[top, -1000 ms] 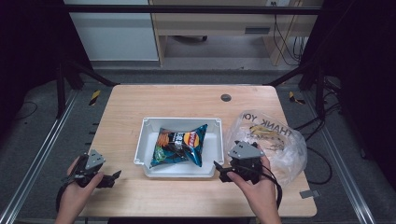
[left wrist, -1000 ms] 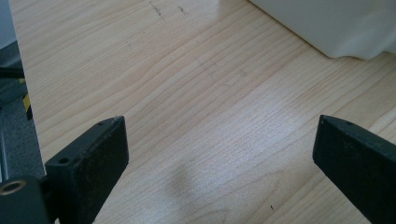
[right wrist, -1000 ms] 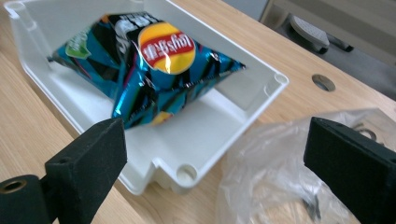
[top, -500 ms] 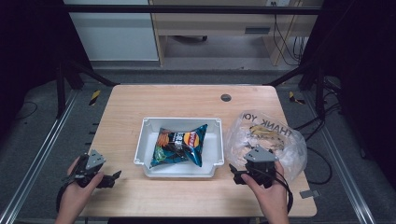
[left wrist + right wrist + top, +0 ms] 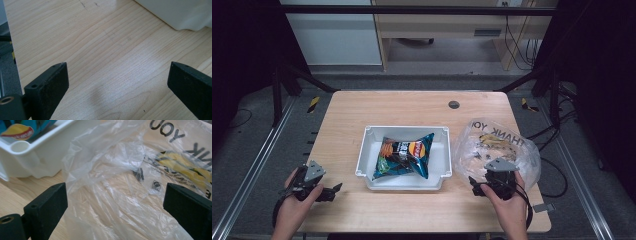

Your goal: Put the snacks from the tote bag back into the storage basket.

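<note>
A blue chip bag (image 5: 404, 155) lies in a white tray (image 5: 367, 142) at the table's middle; its corner (image 5: 20, 128) and the tray's rim (image 5: 37, 141) show in the right gripper view. A crumpled clear plastic bag (image 5: 497, 145) printed "THANK YOU" lies right of the tray. My right gripper (image 5: 484, 185) is open at the bag's near edge, and the plastic (image 5: 117, 185) spreads between its jaws. My left gripper (image 5: 332, 191) stands open over bare wood at the near left, with the tray's corner (image 5: 180, 15) ahead of it.
The wooden table (image 5: 412, 107) has a dark round grommet (image 5: 454, 104) near its far edge. A small grey clip (image 5: 544, 207) sits at the near right edge. Metal rails run along both sides of the table, and cables lie on the floor at the right.
My right gripper has moved right and toward the near edge, from beside the tray to the plastic bag's near edge. The left gripper has stayed in place.
</note>
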Demonstrator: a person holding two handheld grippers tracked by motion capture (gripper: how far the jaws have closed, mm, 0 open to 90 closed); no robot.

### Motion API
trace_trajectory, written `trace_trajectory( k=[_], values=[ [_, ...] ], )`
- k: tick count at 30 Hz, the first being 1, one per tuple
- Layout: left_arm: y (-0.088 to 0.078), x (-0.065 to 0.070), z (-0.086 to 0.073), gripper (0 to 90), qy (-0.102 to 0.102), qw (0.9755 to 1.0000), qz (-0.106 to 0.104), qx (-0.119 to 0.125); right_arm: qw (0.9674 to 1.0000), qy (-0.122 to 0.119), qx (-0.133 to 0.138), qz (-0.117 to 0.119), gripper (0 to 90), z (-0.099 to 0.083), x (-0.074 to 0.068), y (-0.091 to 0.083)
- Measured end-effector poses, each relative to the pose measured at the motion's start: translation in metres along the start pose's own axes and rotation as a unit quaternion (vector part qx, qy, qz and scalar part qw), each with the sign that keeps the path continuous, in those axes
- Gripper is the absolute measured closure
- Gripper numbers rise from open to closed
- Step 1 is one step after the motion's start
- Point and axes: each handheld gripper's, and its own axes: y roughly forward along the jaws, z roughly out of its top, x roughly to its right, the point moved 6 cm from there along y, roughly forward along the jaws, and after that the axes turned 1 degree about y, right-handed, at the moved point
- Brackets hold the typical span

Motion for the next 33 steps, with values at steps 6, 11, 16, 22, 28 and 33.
trace_trajectory(
  k=[6,11,16,22,28,33],
  values=[
    [0.0,0.0,0.0,3.2,-0.001,1.0,0.0,-0.001,0.9999,0.008,-0.009,-0.001,6.1,-0.003,0.008,0.009],
    [0.0,0.0,-0.001,3.1,0.0,1.0,-0.001,-0.003,0.9998,0.007,-0.017,-0.001,6.3,-0.004,0.009,0.017],
    [0.001,0.0,-0.001,3.1,-0.001,1.0,-0.001,-0.003,0.9995,-0.001,-0.033,0.0,6.3,-0.006,0.009,0.028],
    [0.0,0.0,-0.001,3.2,-0.001,1.0,-0.001,-0.002,0.9993,0.003,-0.037,0.0,6.4,-0.007,0.01,0.035],
    [0.001,0.0,0.001,3.2,0.002,1.0,-0.002,-0.003,0.999,0.021,-0.04,-0.003,7.0,-0.014,0.009,0.034],
    [0.0,-0.001,0.002,3.2,0.003,1.0,-0.003,0.002,0.999,0.029,-0.032,-0.009,7.1,-0.017,0.009,0.03]
  ],
)
